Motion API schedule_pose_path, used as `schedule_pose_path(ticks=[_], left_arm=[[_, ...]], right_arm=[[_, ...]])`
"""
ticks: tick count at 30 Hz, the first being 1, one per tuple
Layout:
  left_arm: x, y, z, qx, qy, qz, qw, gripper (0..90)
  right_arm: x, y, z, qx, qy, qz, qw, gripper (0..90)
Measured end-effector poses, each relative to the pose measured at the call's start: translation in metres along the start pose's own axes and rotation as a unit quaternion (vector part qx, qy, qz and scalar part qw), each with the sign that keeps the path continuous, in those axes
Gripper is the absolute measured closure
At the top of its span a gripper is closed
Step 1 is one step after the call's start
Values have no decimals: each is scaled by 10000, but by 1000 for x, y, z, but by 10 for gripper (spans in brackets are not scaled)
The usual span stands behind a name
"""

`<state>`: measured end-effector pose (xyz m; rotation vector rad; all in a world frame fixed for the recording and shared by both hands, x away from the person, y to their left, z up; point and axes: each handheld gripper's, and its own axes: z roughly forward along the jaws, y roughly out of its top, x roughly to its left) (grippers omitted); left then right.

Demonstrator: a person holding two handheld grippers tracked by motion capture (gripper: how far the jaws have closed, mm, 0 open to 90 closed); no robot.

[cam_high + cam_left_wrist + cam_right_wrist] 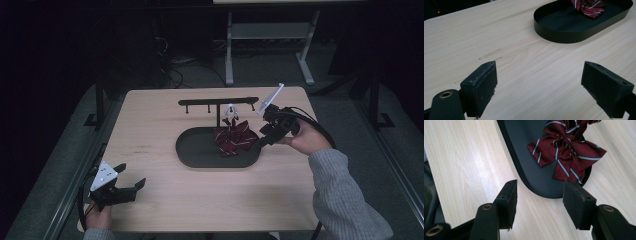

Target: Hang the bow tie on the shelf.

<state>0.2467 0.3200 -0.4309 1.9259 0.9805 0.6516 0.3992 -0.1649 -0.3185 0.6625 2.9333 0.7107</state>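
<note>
While my right tongs [263, 131] hang at the right end of the black oval tray [200, 150], their jaws stand wide apart with nothing between them; in the right gripper view the tray's rounded end lies just beyond the jaw tips. On the tray's floor lies the dark red bow tie [235, 139], striped in thin white lines, spread out toward that same right end and near my right tongs but not touched by them. From the tray rises a thin black post carrying a black crossbar rack [218, 102] with short pegs under it, and a small white figure [230, 112] hangs or stands just by the post, right above the bow tie; I cannot tell which. The post and that figure crowd the far side of the bow tie, while the tray's low wall runs between it and my jaws.

My left tongs [131, 181] sit low at the near left corner of the bench [150, 130], well apart from the tray, jaws open wide and holding nothing. Bare pale wood with a faint scuff mark lies ahead of them.

I can read no writing or brand on anything.
</note>
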Motion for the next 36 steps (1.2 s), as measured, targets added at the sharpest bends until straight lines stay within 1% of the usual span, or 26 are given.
schedule_pose_path(ticks=[4,12,26,27,28,31,33,36], left_arm=[[0,0,0,-1,3,-1,10000,131],[0,0,0,7,-4,15,10000,131],[0,0,1,24,-8,45,10000,131],[0,0,1,24,-8,45,10000,131],[-1,0,1,26,-12,41,10000,131],[-1,0,2,37,-18,29,10000,131],[-2,0,2,33,-24,24,10000,131],[-2,0,3,44,-28,69,10000,131]], right_arm=[[2,-6,1,-11,0,51,10000,440],[5,-18,2,-68,-12,75,9999,436],[17,-56,12,-178,30,272,9995,432],[17,-56,12,-178,30,272,9995,432],[18,-59,13,-171,21,259,9995,432],[22,-69,17,-205,32,329,9992,427],[29,-80,22,-255,27,425,9988,419],[35,-90,26,-298,11,449,9985,412]])
